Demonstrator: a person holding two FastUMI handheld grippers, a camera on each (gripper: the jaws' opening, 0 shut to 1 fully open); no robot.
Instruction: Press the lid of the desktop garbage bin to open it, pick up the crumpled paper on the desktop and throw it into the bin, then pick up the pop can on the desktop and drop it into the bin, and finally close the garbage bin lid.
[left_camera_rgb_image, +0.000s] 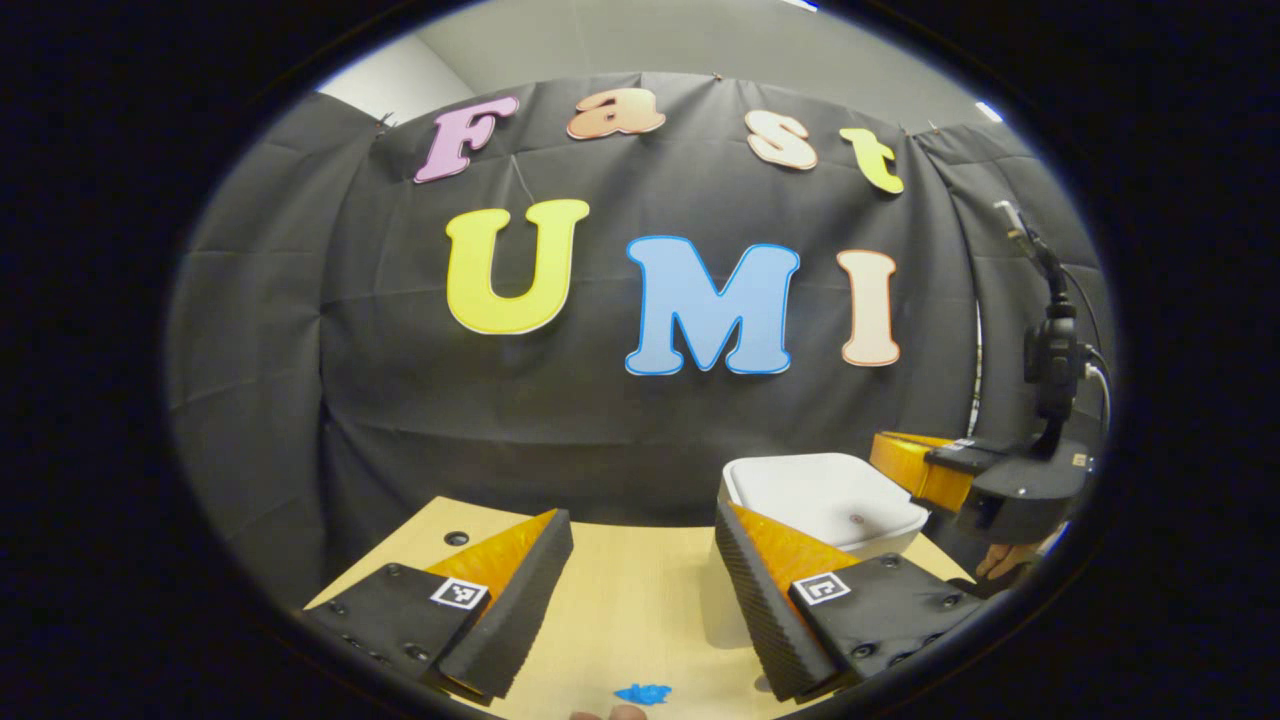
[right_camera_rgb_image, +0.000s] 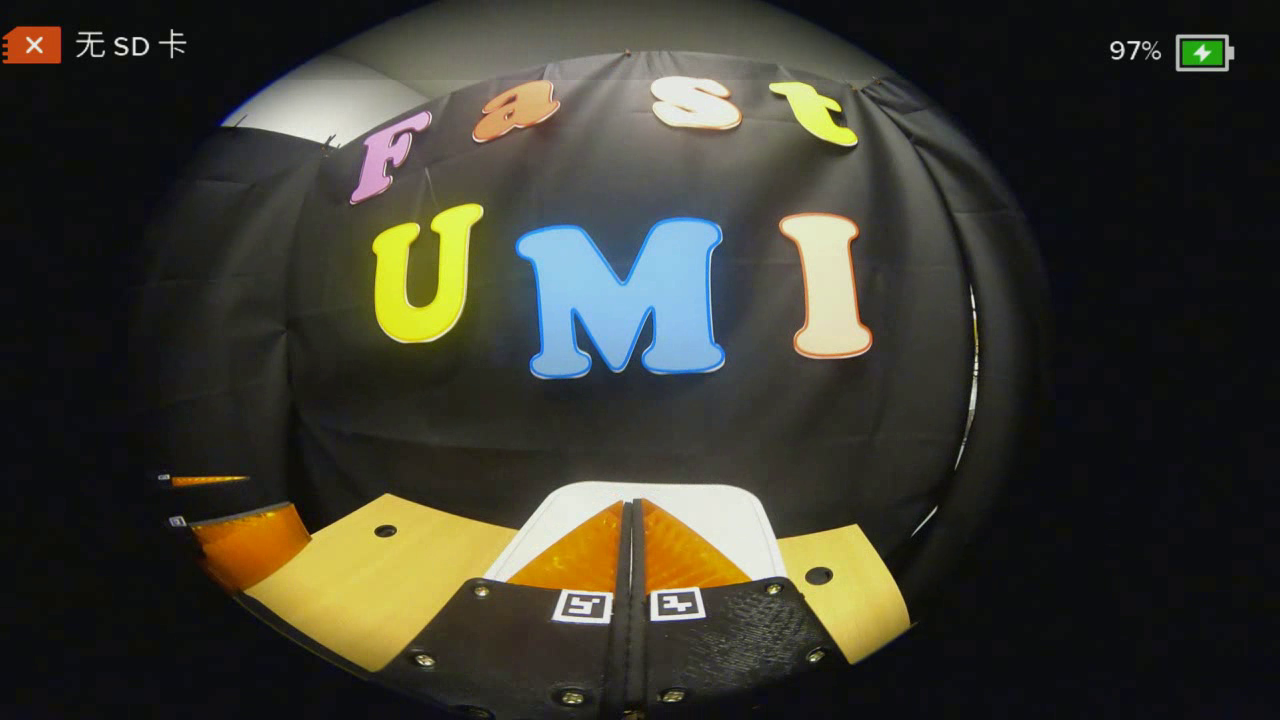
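- Nearest my left gripper view's lens, the left gripper (left_camera_rgb_image: 640, 590) has its two fingers spread wide apart over the wooden desktop (left_camera_rgb_image: 620, 620), with nothing between them.
- At the bottom edge of that view I see a small blue scrap (left_camera_rgb_image: 642, 692) on the desktop, partly cut off and too small for me to identify; just below it a fingertip (left_camera_rgb_image: 610, 713) pokes in.
- Past the right-hand finger stands the white garbage bin (left_camera_rgb_image: 835, 500) with its lid down, so I cannot see any contents; its lower body is hidden behind that finger.
- Over the bin's far right edge I see the right gripper (left_camera_rgb_image: 925, 468) with a black camera mount above it; I cannot tell from here whether it touches the lid.
- Turning to the right gripper view, the right gripper (right_camera_rgb_image: 632, 525) has its fingers pressed together, holding nothing, tips over the bin's (right_camera_rgb_image: 740, 510) white lid, which they largely cover; contact is unclear.
- At the left edge of this view I see part of the left gripper (right_camera_rgb_image: 245, 535), cut off.
- Two round holes (right_camera_rgb_image: 385, 531) mark the desktop (right_camera_rgb_image: 400, 590) on either side of the bin.
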